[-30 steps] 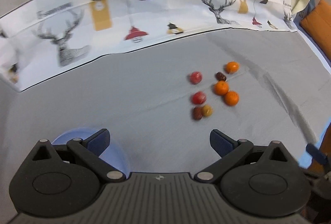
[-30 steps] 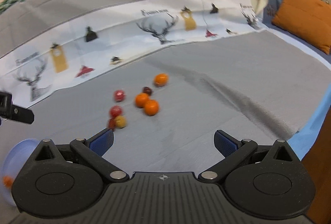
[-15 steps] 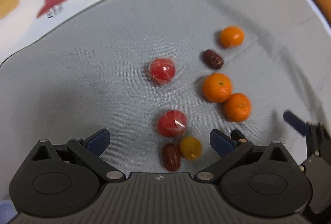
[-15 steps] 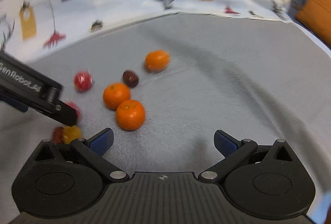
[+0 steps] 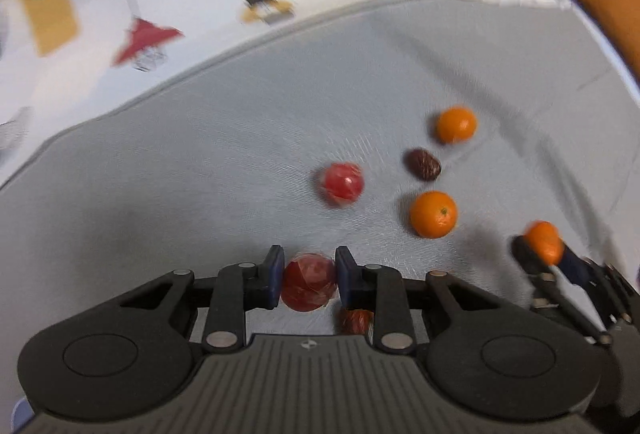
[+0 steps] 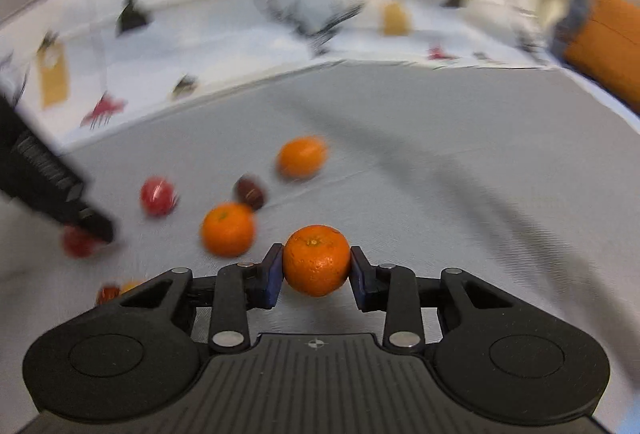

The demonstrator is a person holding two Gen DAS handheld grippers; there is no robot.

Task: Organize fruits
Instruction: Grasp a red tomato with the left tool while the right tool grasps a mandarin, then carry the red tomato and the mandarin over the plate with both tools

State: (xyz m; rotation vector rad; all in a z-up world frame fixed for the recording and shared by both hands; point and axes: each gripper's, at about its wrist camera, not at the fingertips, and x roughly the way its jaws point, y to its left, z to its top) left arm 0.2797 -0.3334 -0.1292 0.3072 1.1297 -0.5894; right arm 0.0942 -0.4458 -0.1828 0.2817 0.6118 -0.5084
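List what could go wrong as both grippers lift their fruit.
1. The left gripper, its jaws just closing, pinches a glossy wrapped red fruit; it could slip out.
2. A dark date sits right beside its finger and may get knocked.
3. The right gripper holds a round mandarin only at its sides; it could roll free.

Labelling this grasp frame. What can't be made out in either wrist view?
- Left view: date mostly hidden behind the left gripper, which has just closed on the red fruit.
- Left view: right gripper's orange blurred, near the edge.
- Right view: two small fruits cut off by the right gripper body, blurred.
- Right view: cloth prints smeared.
- Bowl: at most a sliver at the left view's bottom edge.
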